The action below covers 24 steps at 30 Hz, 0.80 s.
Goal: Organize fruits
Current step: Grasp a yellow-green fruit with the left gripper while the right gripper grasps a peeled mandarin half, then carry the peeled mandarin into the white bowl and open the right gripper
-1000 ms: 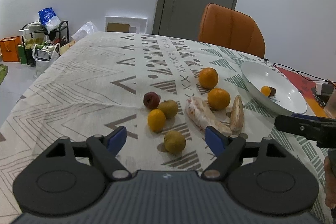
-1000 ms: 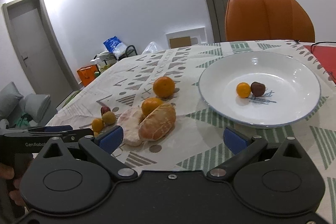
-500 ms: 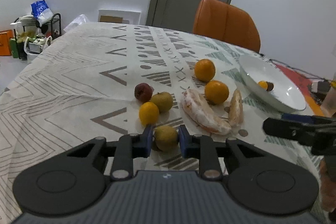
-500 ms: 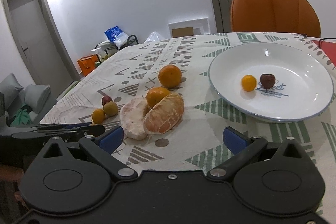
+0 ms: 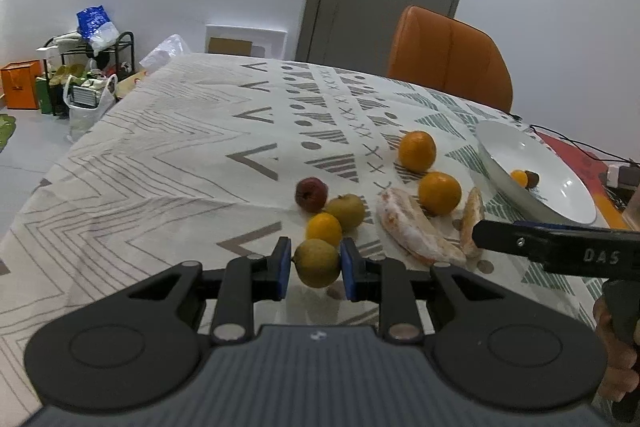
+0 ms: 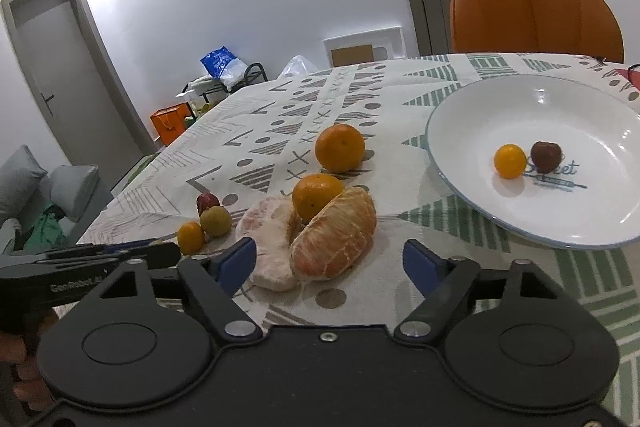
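Left claw (image 5: 313, 269) clenched on a small yellow-green fruit (image 5: 317, 263), its blue pads (image 5: 284, 269) pressing the widest part from either side, just above the tabletop (image 5: 160, 163); the fruit's shadow on the cloth suggested that it was lifted clear. The fruit was round, smooth and dull-skinned, judged light and firm but prone to roll, so a hold across its middle suited it. Right claw (image 6: 330, 261) released, its jaws wide apart and empty, low over the patterned cloth. Just beyond lay two peeled citrus pieces (image 6: 334, 239), pithy, matte and soft, judged easily crushed and best taken gently across the thick part. Touching them stood an orange (image 6: 316, 195), with a second orange (image 6: 340, 147) beyond; both had glossy, pebbled, firm rind. To the left sat a small orange fruit (image 5: 324, 229), a second yellow-green fruit (image 5: 346, 211) and a dark red fruit (image 5: 311, 194), close together. Farther right, a glazed white plate (image 6: 472, 115), hard and breakable, held a tiny orange fruit (image 6: 510, 161) and a brown one (image 6: 546, 154)
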Tool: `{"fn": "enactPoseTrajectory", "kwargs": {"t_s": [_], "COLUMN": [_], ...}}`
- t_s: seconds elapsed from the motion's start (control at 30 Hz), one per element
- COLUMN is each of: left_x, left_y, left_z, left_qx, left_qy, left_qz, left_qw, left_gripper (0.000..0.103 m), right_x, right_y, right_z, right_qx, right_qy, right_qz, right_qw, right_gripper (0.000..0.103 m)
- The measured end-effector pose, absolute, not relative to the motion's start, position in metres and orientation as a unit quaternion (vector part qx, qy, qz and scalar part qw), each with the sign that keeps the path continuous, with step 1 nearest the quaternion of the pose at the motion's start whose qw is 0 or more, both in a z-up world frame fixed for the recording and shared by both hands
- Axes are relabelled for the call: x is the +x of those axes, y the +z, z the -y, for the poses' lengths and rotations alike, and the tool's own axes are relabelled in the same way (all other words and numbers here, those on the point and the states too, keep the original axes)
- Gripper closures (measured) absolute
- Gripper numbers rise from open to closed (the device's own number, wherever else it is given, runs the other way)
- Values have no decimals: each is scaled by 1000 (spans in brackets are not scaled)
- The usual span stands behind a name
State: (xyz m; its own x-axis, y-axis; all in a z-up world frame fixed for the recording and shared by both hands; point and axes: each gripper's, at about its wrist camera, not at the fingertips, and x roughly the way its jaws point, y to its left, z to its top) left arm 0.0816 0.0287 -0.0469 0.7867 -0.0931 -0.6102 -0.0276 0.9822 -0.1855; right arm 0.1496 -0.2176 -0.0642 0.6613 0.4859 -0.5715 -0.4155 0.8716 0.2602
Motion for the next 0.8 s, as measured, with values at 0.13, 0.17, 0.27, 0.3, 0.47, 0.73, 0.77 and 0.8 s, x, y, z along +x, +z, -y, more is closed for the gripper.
{"fn": "enactPoseTrajectory", "kwargs": {"t_s": [0.13, 0.17, 0.27, 0.3, 0.47, 0.73, 0.77, 0.8], "left_x": [80, 80, 79, 79, 79, 77, 76, 75], "left_y": [-43, -43, -43, -43, -43, -41, -40, -39], "left_z": [-31, -31, -31, -31, -26, -22, -22, -21], "left_qx": [-88, -89, -85, -83, -77, -76, -75, -75], "left_qy": [-10, -9, -7, -6, -8, -10, -11, -12], "left_qz": [-322, -322, -322, -322, -323, -319, -317, -315], "left_qw": [943, 942, 943, 943, 943, 945, 945, 946], "left_gripper": [79, 79, 78, 79, 79, 79, 79, 79], "right_x": [153, 155, 156, 155, 153, 147, 146, 145], "right_y": [-68, -69, -73, -73, -71, -65, -64, -63], "right_z": [213, 212, 210, 209, 213, 226, 228, 230], "right_qx": [49, 47, 42, 36, 37, 43, 45, 47], "right_qy": [244, 243, 239, 237, 243, 243, 244, 245], "right_qz": [-330, -333, -336, -335, -339, -326, -324, -322], "right_qw": [910, 910, 910, 911, 908, 913, 913, 913], "right_gripper": [32, 36, 44, 48, 70, 91, 91, 92]}}
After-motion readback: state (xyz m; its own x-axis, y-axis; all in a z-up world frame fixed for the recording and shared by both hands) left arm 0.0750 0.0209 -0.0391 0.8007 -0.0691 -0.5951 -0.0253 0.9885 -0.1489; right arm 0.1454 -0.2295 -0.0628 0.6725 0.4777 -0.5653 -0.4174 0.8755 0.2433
